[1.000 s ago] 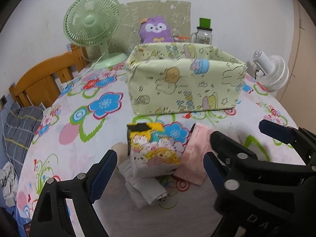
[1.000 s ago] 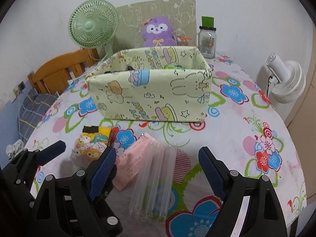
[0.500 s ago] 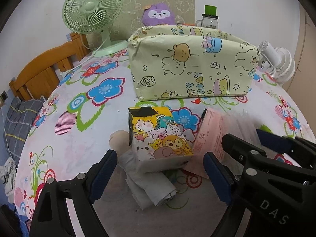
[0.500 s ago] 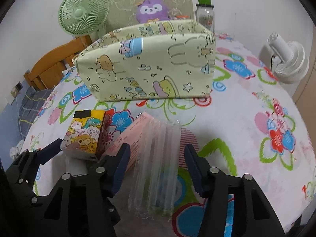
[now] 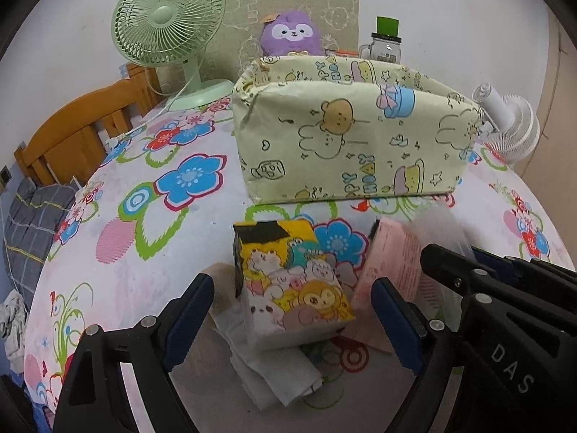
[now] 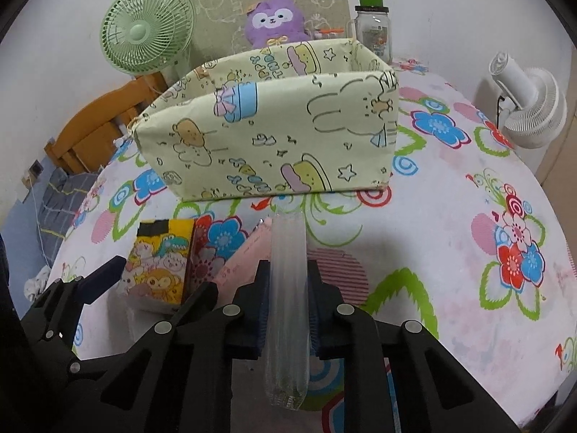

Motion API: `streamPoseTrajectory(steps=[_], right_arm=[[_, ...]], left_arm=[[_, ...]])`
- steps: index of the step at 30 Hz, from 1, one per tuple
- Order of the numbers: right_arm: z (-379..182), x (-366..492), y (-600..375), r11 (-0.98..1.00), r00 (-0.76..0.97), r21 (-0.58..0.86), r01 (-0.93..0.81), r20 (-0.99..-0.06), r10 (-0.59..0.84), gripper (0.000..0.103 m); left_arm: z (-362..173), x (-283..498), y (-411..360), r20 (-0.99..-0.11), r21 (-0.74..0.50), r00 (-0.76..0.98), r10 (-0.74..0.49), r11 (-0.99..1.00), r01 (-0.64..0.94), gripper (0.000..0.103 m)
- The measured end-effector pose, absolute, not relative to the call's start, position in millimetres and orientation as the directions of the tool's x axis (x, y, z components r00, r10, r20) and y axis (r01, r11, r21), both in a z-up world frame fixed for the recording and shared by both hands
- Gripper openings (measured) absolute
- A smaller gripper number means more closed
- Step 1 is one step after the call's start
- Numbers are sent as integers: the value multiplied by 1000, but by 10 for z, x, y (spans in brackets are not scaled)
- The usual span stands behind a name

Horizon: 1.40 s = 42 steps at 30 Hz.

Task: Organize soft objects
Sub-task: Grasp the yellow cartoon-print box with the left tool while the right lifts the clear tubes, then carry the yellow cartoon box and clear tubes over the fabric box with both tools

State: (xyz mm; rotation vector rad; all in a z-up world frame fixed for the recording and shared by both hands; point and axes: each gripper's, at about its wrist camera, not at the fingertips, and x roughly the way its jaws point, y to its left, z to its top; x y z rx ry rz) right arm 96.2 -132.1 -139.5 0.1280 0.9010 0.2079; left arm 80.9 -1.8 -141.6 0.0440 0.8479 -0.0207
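The right gripper (image 6: pixel 287 310) is squeezing a clear plastic pack (image 6: pixel 288 288) between its pads, the pack lying on the flowered tablecloth (image 6: pixel 450 252) in front of the yellow fabric bin (image 6: pixel 274 137). A second ago those jaws were standing wide around it. The left gripper (image 5: pixel 292 321) is staying wide open around the cartoon tissue pack (image 5: pixel 292 281), not touching it, beside a pink packet (image 5: pixel 393 256).

My right tongs (image 6: pixel 287 306) squeeze a clear plastic pack (image 6: pixel 287 288) into a narrow upright strip. Beside it on the bench lie a pink packet (image 5: pixel 393 259), a cartoon tissue pack (image 5: pixel 292 285) atop white folded cloth (image 5: pixel 277 375), before the fabric bin (image 5: pixel 346 140).
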Motion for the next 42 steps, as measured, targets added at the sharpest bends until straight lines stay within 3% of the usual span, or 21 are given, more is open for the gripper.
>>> streamPoseTrajectory(steps=[7, 14, 42], right_arm=[[-1339, 1030, -1266, 972, 611, 193, -135, -756, 235, 21], [-1366, 1073, -1220, 971, 601, 195, -140, -762, 240, 21], [-976, 933, -1371, 964, 663, 218, -149, -701, 261, 21]], left_arm=[[-1425, 883, 16, -748, 7, 663, -25, 999, 46, 80], [-1442, 905, 42, -757, 14, 654, -2, 1000, 20, 52], [-947, 696, -167, -702, 6, 712, -36, 998, 57, 47]])
